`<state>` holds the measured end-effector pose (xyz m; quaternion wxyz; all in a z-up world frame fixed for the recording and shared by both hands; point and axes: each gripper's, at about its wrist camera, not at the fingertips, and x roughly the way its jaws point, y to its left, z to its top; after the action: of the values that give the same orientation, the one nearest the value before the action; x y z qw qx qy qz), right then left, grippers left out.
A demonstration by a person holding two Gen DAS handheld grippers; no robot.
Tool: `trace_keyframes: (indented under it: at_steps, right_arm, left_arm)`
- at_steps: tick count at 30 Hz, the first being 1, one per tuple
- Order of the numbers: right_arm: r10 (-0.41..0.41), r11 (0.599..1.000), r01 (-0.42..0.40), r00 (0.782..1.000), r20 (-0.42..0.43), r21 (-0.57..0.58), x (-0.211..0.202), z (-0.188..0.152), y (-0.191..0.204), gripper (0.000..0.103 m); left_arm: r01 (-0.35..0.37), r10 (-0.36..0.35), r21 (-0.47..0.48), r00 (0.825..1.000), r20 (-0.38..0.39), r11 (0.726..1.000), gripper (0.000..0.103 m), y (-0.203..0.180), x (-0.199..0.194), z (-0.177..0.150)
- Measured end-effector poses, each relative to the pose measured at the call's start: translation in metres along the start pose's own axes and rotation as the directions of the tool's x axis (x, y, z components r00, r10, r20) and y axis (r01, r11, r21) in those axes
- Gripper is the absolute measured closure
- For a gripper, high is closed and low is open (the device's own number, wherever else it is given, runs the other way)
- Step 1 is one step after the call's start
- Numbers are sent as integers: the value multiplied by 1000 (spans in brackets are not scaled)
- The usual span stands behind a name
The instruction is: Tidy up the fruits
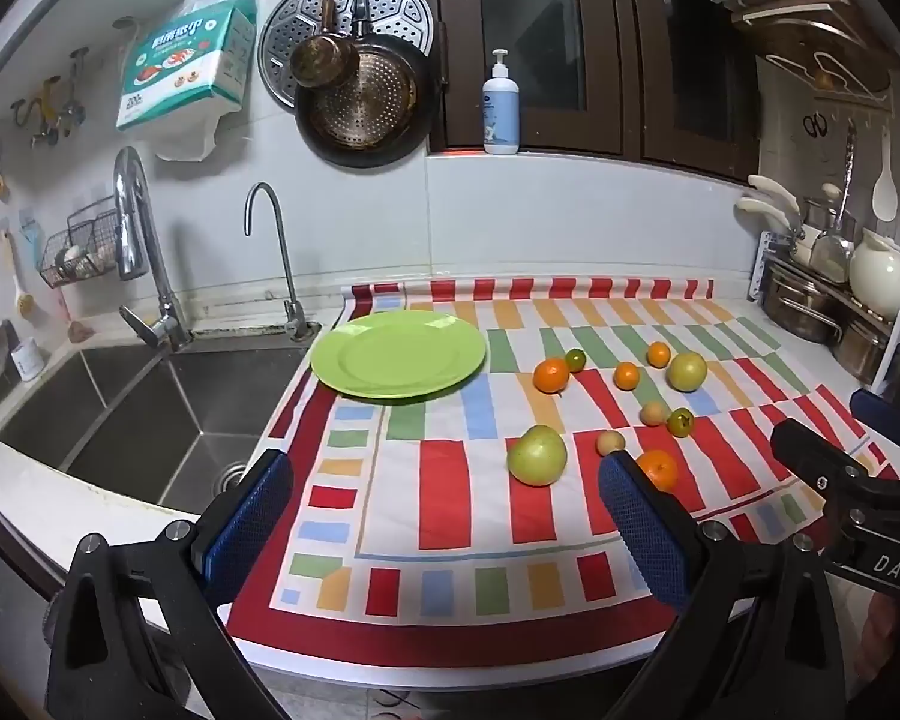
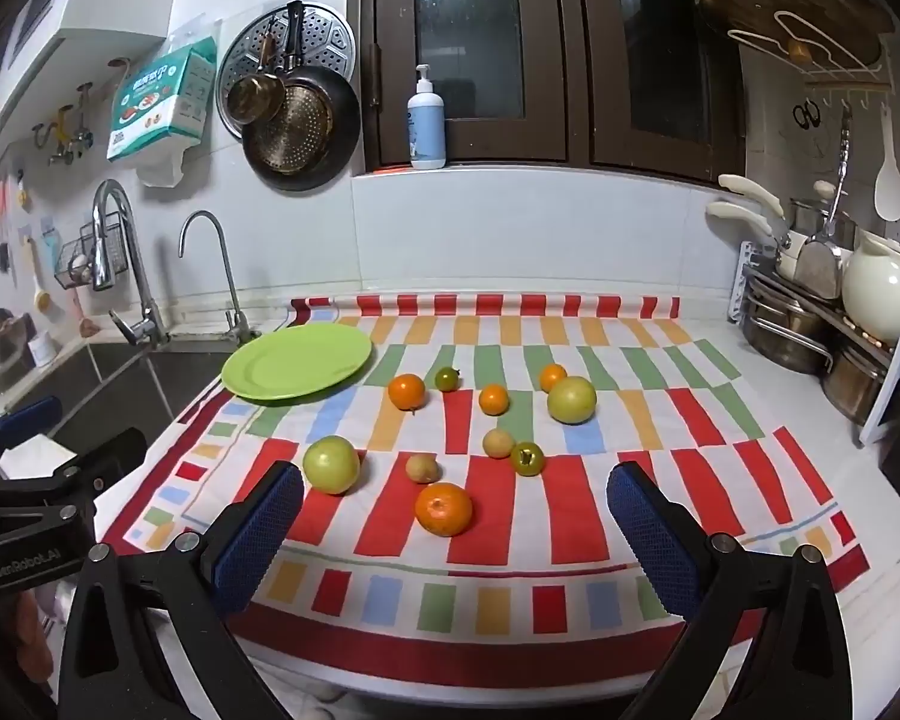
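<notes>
I have both grippers hanging above the near edge of the cloth (image 2: 570,516), angled down at it, and neither one holds anything: the left gripper (image 1: 444,510) has its jaws spread wide over bare stripes, and the right gripper (image 2: 456,528) is just as wide, with the near orange (image 2: 443,508) sitting on the cloth between and ahead of its pads, untouched

I take the plate (image 2: 297,363) as my landmark. It is empty and lies at the cloth's far left corner, beside the sink (image 1: 138,414). All the fruit lies to its right, loose on the cloth. The far orange (image 2: 406,391) is nearest the plate, with a small green fruit (image 2: 447,378) just past it. Two more small oranges and a big pale one (image 2: 572,399) sit further right. Nearer me than the plate are the green apple (image 2: 330,464), two little tan fruits and a dark green one

I judge the first step to be a pick, and the near orange suits the right gripper best. I would come down straight so the pads straddle its widest part, close gently because round fruit rolls and bruises, then lift clear before swinging left toward the plate, keeping above the apple. The left gripper could take the apple, since that lies closer to its side
</notes>
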<state>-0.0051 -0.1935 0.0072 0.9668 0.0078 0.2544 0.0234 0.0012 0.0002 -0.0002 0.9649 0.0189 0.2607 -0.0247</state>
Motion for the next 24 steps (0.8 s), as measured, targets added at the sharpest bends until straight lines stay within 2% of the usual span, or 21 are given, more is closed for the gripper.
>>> trace_keyframes:
  at_steps: [1, 13, 17, 24]
  right_arm:
    - [13, 1000, -13, 1000, -8, 12, 1, 0, -1, 0]
    - [17, 1000, -17, 1000, -22, 12, 2, 0, 4, 1]
    - [14, 1000, -14, 1000, -13, 12, -7, 3, 5, 1]
    - [19, 1000, -18, 1000, -22, 23, 3, 1, 0, 1]
  left_arm:
    - [1, -1, -25, 1000, 4, 1000, 0, 7, 0, 0]
    - [-23, 23, 19, 1000, 16, 1000, 0, 3, -4, 5]
    - [-7, 7, 19, 1000, 16, 1000, 0, 1, -3, 5]
    - [7, -8, 19, 1000, 23, 1000, 0, -1, -2, 7]
